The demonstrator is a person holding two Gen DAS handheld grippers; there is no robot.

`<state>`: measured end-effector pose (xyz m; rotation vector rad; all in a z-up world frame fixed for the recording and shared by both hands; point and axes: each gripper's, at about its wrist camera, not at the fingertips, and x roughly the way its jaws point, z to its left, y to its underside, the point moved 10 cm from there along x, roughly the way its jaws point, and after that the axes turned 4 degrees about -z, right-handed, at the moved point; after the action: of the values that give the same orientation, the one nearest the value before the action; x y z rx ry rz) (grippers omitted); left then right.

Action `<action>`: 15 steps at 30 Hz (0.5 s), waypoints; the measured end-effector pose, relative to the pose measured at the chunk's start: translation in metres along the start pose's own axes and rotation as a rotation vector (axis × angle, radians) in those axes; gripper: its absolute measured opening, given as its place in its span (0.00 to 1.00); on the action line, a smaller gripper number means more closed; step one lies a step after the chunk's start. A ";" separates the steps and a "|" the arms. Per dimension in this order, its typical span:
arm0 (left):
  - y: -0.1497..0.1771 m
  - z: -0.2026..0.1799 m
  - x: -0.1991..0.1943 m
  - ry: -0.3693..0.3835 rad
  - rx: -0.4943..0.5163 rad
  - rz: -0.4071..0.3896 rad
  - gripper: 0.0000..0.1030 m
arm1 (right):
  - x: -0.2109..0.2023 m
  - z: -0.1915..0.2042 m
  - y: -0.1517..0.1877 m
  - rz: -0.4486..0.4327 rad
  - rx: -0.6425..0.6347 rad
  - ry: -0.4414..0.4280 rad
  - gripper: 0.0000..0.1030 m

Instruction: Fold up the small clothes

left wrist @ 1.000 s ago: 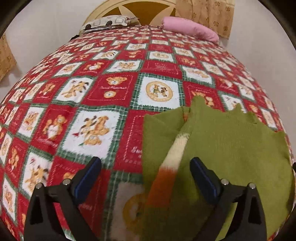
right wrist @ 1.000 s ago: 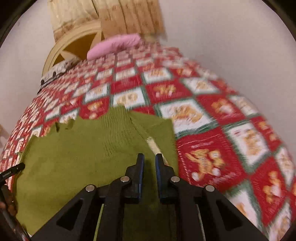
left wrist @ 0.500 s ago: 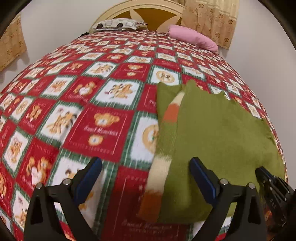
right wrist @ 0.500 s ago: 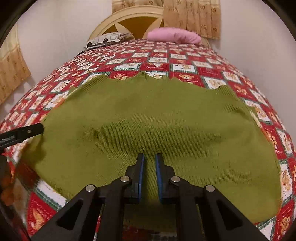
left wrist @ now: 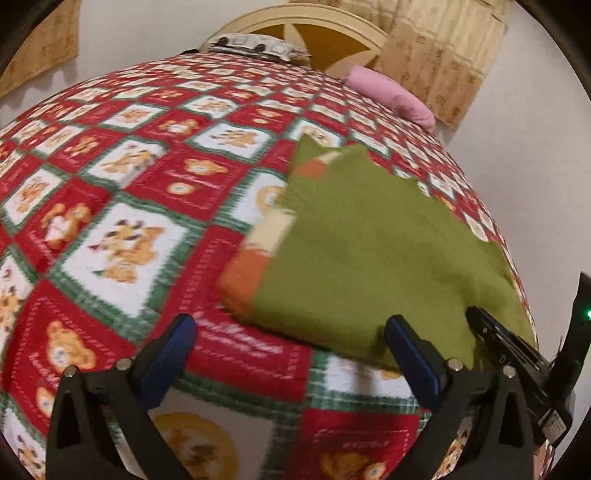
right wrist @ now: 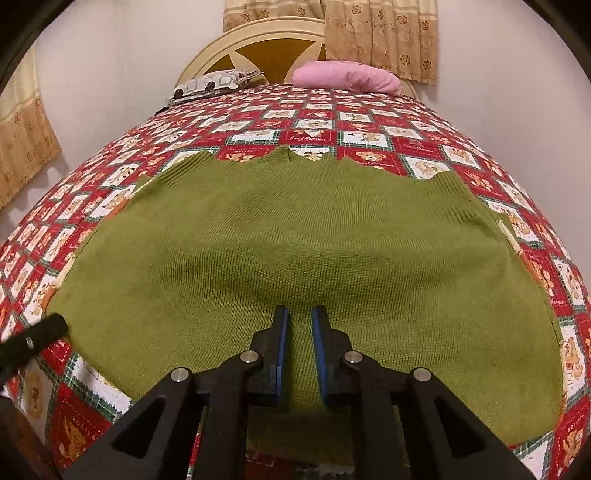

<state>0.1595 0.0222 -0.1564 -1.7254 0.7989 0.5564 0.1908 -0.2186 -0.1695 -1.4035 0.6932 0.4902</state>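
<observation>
Now your left gripper gapes wide over the bedspread, green sweater at its two o'clock, your right gripper nearly closed, fingers pinching a sweater ridge.

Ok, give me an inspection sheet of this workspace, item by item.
Surface: bed with a red, green and white bear-print quilt, lying smooth.
Job's things: green knit sweater spread flat on the quilt; a striped orange and cream sleeve shows along its edge in the left wrist view.
Clutter: nothing seen on the quilt near the sweater.
Grippers: left gripper open and empty over the quilt beside the sweater; right gripper with a narrow gap between its fingers, over the sweater's near edge; whether it pinches the knit cannot be told.
Cables: nothing seen.
Surroundings: pink pillow, patterned pillow, cream headboard, tan curtains, pale walls.
</observation>
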 end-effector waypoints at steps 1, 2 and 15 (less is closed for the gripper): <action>-0.003 -0.003 0.003 0.004 0.000 -0.008 1.00 | 0.000 0.000 0.000 -0.001 0.002 -0.002 0.13; -0.008 -0.006 0.005 0.026 -0.010 -0.018 0.99 | 0.000 0.001 0.000 -0.002 0.001 -0.002 0.13; -0.048 -0.008 0.032 0.126 -0.231 -0.041 0.63 | -0.016 0.010 -0.010 -0.006 0.141 -0.103 0.13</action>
<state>0.2160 0.0152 -0.1463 -2.0015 0.8104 0.5322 0.1879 -0.2090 -0.1513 -1.2391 0.6277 0.4954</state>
